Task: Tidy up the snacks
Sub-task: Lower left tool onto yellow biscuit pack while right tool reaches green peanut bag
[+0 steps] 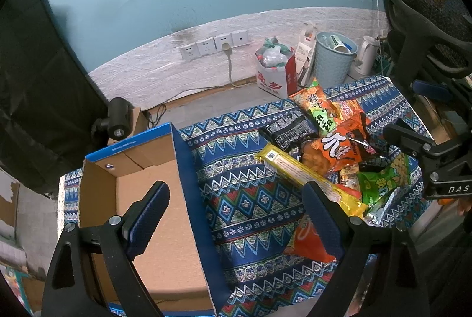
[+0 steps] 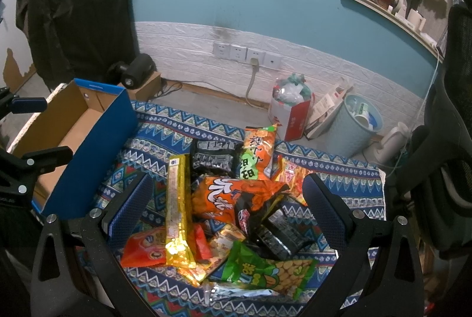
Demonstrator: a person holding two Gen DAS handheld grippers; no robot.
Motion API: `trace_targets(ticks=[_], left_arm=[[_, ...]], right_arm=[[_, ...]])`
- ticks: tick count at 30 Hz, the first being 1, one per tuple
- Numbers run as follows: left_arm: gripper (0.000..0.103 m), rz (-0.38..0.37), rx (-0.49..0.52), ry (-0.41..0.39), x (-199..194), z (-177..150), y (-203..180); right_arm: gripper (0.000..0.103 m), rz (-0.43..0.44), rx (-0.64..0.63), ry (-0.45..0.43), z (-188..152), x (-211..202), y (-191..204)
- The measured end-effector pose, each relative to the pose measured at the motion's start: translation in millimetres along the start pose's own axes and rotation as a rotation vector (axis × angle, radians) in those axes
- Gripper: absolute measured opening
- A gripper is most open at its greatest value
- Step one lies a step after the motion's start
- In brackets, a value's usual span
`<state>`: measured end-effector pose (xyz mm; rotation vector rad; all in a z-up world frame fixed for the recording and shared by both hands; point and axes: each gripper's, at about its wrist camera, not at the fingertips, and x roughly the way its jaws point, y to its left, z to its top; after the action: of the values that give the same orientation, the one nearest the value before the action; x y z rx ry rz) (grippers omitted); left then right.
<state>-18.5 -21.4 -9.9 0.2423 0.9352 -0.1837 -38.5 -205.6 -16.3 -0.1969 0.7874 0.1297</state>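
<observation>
Over the heap of crinkly foil snack packets (image 2: 236,207) on the blue patterned tablecloth (image 2: 339,169), your right gripper (image 2: 227,207) hangs with its jaws spread wide and nothing between them. Your left gripper (image 1: 236,216) is just as wide and just as empty, straddling the near wall of the open cardboard box with the blue outside (image 1: 165,216), one finger over the bare box floor, the other over the cloth. The snacks lie well apart from the box, to its right, and none looks packed yet. Now, the risks. That long yellow foil-wrapped bar (image 2: 177,204) lies across the orange-red packet (image 2: 144,250) and against the big orange bag with white lettering (image 2: 224,193), so if you close on the pile from this spread, you'll likely pinch two wrappers at once and drag a neighbour along. Slick foil can slide out of the pads mid-carry. The green peanut bag (image 2: 271,272) sits close to the table's near edge; a nudge could tip it off. And watch your left finger: drop it now and you'll clip the box wall and shove the box.
</observation>
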Motion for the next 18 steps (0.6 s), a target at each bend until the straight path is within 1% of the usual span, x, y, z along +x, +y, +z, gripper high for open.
trace_targets(ticks=[6,9,12,18], left_arm=[[0.093,-0.022,0.008,0.041,13,5,-7],[0.093,-0.041,0.017,0.094,28,4,-15],[0.093,-0.050,0.030,0.124,36,4,-24],[0.093,-0.041,0.058,0.139,45,6,-38]], right_arm=[[0.099,-0.054,0.028,0.043,-5,3,-14],[0.099,-0.071,0.059,0.056,-12,2,-27],[0.099,-0.095,0.102,0.082,-20,1,-42],[0.099,-0.122,0.195,0.139,-42,3,-68]])
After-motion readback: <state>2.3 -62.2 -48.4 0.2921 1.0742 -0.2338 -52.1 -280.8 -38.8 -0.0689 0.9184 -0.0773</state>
